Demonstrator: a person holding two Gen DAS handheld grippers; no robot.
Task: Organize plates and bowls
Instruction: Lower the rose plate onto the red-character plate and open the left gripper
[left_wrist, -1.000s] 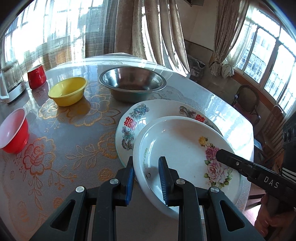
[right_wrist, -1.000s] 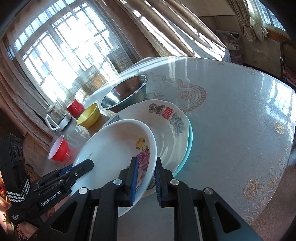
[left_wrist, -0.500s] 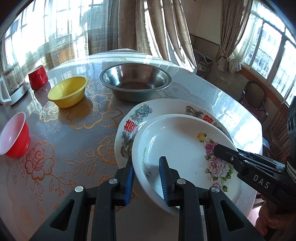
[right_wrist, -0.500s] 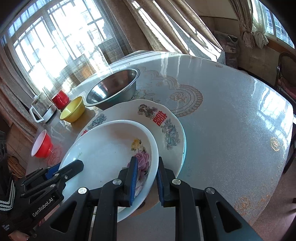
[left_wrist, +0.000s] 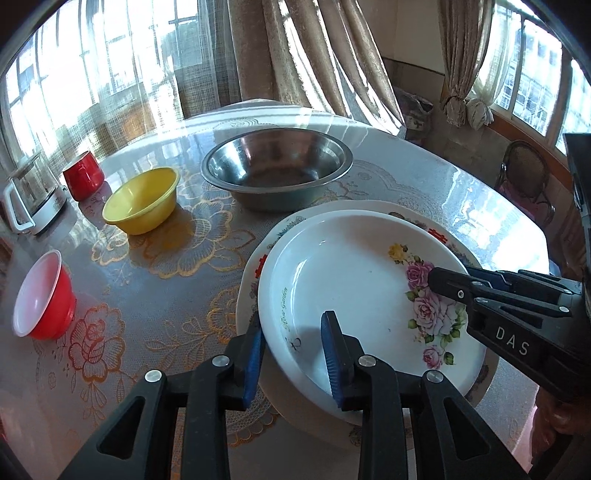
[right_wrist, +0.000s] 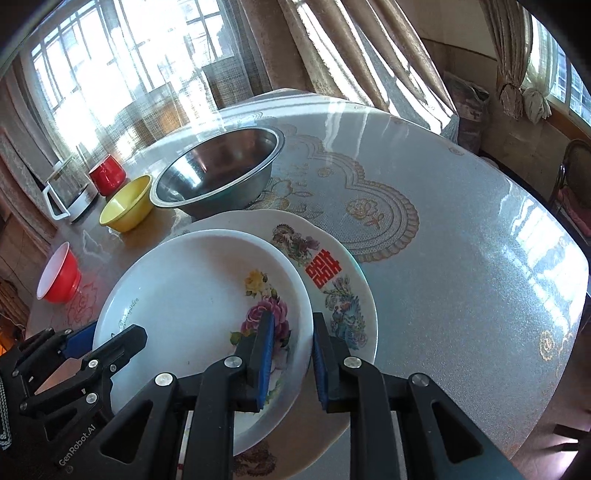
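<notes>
A white deep plate with pink roses (left_wrist: 354, 280) (right_wrist: 199, 295) lies on a larger white plate with red characters (left_wrist: 439, 232) (right_wrist: 325, 269), over a teal plate edge (right_wrist: 364, 273). My left gripper (left_wrist: 291, 347) straddles the rose plate's near-left rim, one finger inside, one outside, jaws slightly apart from the rim. My right gripper (right_wrist: 293, 347) straddles its right rim the same way. The right gripper also shows in the left wrist view (left_wrist: 454, 284), the left one in the right wrist view (right_wrist: 107, 339).
On the round table (right_wrist: 461, 240) stand a steel bowl (left_wrist: 277, 173) (right_wrist: 218, 173), a yellow bowl (left_wrist: 140, 199) (right_wrist: 127, 206), a red bowl with white inside (left_wrist: 42, 295) (right_wrist: 59, 273), a red cup (left_wrist: 83, 175) (right_wrist: 107, 175) and a glass kettle (left_wrist: 31, 192) (right_wrist: 68, 190). A chair (left_wrist: 524, 177) stands at the right.
The rose plate has come down flatter and further over the large plate. Both grippers moved forward with it, and their jaws have opened a little around the rim.
</notes>
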